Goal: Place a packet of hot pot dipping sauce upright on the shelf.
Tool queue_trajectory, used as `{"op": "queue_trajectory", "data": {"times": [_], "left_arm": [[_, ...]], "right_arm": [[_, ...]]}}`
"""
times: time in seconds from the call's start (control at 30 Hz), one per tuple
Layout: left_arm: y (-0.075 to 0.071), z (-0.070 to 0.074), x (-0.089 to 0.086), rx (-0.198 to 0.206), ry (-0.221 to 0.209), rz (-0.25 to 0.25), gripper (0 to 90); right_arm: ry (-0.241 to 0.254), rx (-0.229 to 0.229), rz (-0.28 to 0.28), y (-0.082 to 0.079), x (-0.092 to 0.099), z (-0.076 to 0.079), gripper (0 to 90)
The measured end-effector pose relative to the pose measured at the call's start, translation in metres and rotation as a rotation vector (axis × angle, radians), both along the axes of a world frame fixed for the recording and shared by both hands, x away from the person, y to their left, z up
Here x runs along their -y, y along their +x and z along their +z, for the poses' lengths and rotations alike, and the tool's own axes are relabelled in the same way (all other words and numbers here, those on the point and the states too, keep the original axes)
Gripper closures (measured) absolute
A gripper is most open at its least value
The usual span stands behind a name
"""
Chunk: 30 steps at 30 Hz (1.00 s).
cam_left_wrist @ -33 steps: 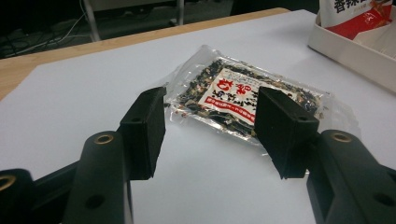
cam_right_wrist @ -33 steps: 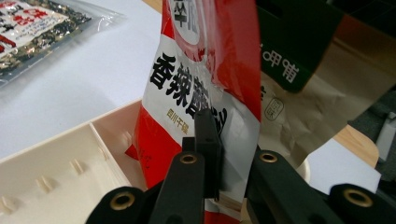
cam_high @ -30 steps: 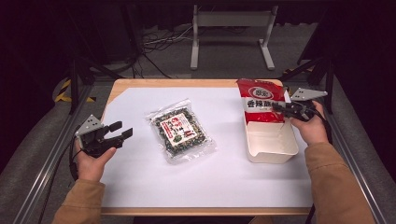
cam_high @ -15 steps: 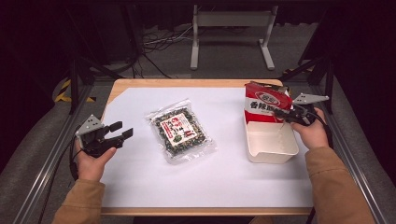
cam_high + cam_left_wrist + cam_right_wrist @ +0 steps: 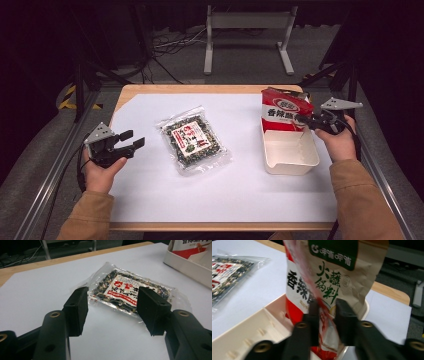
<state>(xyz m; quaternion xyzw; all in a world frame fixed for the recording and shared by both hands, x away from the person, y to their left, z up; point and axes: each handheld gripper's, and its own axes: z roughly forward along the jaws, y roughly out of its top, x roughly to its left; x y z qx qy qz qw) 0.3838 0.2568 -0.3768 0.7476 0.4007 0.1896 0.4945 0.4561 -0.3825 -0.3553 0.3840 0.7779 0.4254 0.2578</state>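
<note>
Standing the red pouch [image 5: 283, 111] in the tray [image 5: 291, 159] near the table's right edge, right gripper [image 5: 327, 307] has just been opening, pouch edge still between its jaws; left gripper [image 5: 131, 142] idles wide, empty.

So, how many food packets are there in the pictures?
2. A clear plastic packet of dark seeds lies flat mid-table; a red-and-brown paper packet stands in the white plastic tray, between the right gripper fingers.
</note>
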Motion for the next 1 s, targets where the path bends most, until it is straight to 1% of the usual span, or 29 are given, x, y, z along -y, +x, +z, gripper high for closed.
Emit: {"op": "queue_trajectory", "data": {"times": [0.03,0.1,0.2,0.23,0.27,0.3,0.4,0.47,0.57,0.6,0.67,0.73,0.77,0.83,0.9,0.93,1.0], "left_arm": [[0.000,0.000,0.001,-0.001,0.000,-0.001,43.1],[0.001,0.000,0.002,-0.005,0.000,-0.005,43.1],[0.001,0.000,0.003,-0.003,0.006,-0.011,43.1],[0.001,0.000,0.003,-0.002,0.007,-0.012,43.1],[0.001,0.000,0.003,-0.003,0.005,-0.013,43.1],[0.002,0.000,0.002,-0.002,0.003,-0.012,43.1],[0.002,-0.001,0.002,-0.008,0.000,-0.013,43.1],[0.002,-0.001,0.003,-0.007,0.003,-0.014,43.1],[0.003,-0.001,0.004,-0.011,0.001,-0.019,42.8],[0.004,-0.001,0.005,-0.008,0.003,-0.022,42.4],[0.005,-0.002,0.007,-0.014,0.006,-0.026,41.4],[0.006,-0.002,0.009,-0.014,0.010,-0.032,40.0],[0.007,-0.002,0.011,-0.015,0.011,-0.035,39.2],[0.008,-0.003,0.013,-0.009,0.016,-0.042,37.8],[0.009,-0.003,0.015,-0.013,0.024,-0.046,35.5],[0.010,-0.003,0.016,-0.010,0.029,-0.047,33.5],[0.011,-0.004,0.019,-0.016,0.035,-0.046,28.2]], "right_arm": [[-0.019,-0.006,0.004,-0.001,-0.001,0.001,85.9],[-0.019,-0.019,-0.004,-0.001,-0.002,0.000,87.9],[-0.012,-0.046,-0.033,0.002,0.000,-0.003,88.7],[-0.005,-0.058,-0.040,0.002,0.002,-0.004,89.0],[0.012,-0.063,-0.046,0.003,0.003,-0.005,89.0],[0.017,-0.065,-0.047,0.003,0.004,-0.006,89.1],[0.004,-0.066,-0.053,0.002,0.002,-0.005,88.7],[0.004,-0.069,-0.049,0.002,0.001,-0.004,84.6],[0.024,-0.062,-0.063,-0.001,0.002,-0.003,75.1],[0.040,-0.050,-0.067,-0.004,0.003,-0.002,70.0],[0.070,-0.036,-0.085,-0.009,0.004,0.001,62.7],[0.138,-0.029,-0.087,-0.015,0.006,0.006,56.8],[0.154,-0.021,-0.083,-0.018,0.006,0.009,54.9],[0.151,-0.011,-0.082,-0.027,0.006,0.015,52.7],[0.133,0.004,-0.083,-0.036,0.004,0.021,50.9],[0.120,0.014,-0.083,-0.040,0.004,0.024,49.8],[0.111,0.026,-0.090,-0.049,0.001,0.028,47.3]]}}
